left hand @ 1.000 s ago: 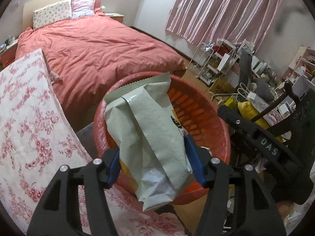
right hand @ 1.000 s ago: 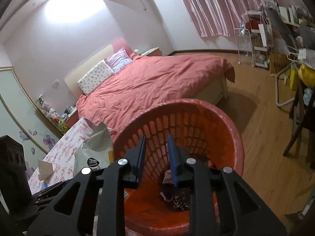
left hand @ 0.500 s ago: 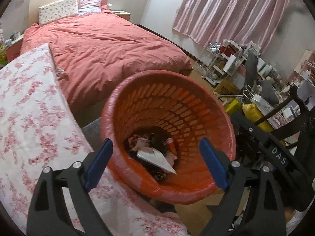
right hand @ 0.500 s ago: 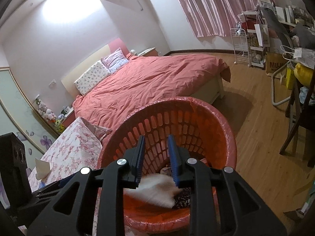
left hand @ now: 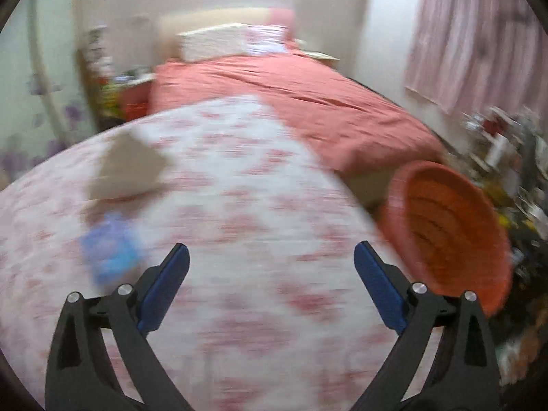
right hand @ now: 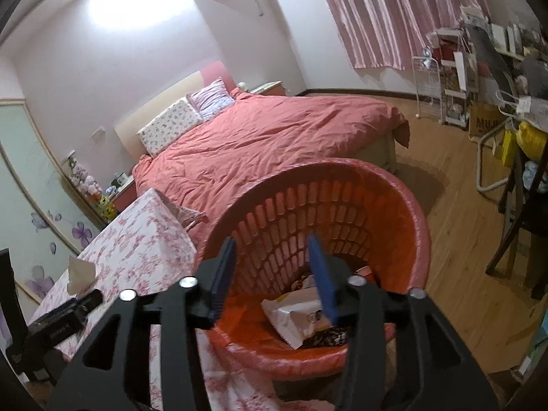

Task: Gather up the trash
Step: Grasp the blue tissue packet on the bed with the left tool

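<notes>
The orange slatted basket (right hand: 394, 205) stands tilted beside the floral-cloth table (right hand: 144, 239), with a white snack bag (right hand: 294, 315) and other wrappers inside. My right gripper (right hand: 270, 241) hovers over the basket's near rim, its jaws opening with nothing between them. In the blurred left wrist view my left gripper (left hand: 270, 248) hangs over the table (left hand: 260, 185), its jaws opening wide and empty. A blue wrapper (left hand: 109, 253) lies just left of its left finger, and a beige crumpled paper (left hand: 130, 167) lies farther back. The basket (left hand: 445, 233) is off to the right.
A bed with a red duvet (right hand: 267, 144) fills the room behind the table. A cluttered rack (right hand: 455, 78) and a dark wooden chair (right hand: 513, 233) stand at the right on the wooden floor (right hand: 455, 239). Pink curtains (right hand: 370, 13) hang at the back.
My left gripper let go of the grey-white bag, which fell into the basket, then swung left over the table. My right gripper's jaws spread apart above the basket.
</notes>
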Available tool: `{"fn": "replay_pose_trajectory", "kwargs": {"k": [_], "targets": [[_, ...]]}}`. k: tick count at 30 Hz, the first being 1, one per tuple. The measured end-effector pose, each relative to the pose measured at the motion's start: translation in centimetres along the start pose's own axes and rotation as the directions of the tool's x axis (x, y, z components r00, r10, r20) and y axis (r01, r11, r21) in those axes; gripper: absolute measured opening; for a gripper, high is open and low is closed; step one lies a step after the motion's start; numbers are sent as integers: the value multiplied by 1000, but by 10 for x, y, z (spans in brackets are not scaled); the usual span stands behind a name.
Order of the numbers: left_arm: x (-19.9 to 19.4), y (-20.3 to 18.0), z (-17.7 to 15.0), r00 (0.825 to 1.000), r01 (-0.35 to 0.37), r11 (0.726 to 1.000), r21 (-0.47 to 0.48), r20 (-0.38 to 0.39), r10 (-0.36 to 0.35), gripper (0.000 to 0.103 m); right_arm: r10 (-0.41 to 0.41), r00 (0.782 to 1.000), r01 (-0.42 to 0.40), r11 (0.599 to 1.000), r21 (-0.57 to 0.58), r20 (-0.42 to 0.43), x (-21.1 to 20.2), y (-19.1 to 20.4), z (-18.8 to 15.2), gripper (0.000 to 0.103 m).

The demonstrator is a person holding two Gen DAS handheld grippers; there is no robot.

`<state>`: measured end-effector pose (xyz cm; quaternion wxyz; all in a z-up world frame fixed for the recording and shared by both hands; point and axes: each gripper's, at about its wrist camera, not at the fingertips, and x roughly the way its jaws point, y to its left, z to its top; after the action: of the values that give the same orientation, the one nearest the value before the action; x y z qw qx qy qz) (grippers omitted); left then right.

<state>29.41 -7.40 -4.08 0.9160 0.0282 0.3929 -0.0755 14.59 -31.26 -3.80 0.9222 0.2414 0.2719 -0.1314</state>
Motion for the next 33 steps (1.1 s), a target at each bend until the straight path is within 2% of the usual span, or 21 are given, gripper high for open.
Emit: {"fn": "replay_pose_trajectory", "kwargs": {"k": [4,8,16,22,26,33], "targets": [[4,61,-4,991,-135,986,-94,-21,133,97,16,1000,-15,998,-53,12,-5,19,-8,68],[17,106,-10,982,-178,966,-188,-88,164,97,29,999,-27,995,-100,14,-5,33,-14,78],[37,114,-9,977,-191,958,-215,-133,165,96,42,999,-43,989,-144,-10,-4,51,-22,81],[53,113,-8,970,-207,951,-231,-177,169,82,47,999,-51,987,-152,-26,-1,59,-27,81],[56,109,-6,967,-232,951,-206,-159,201,69,53,998,-58,985,-165,-36,0,68,-31,81],[46,136,-15,969,-224,958,-179,-144,200,66,76,996,-83,979,-184,-45,-2,82,-33,81]]}}
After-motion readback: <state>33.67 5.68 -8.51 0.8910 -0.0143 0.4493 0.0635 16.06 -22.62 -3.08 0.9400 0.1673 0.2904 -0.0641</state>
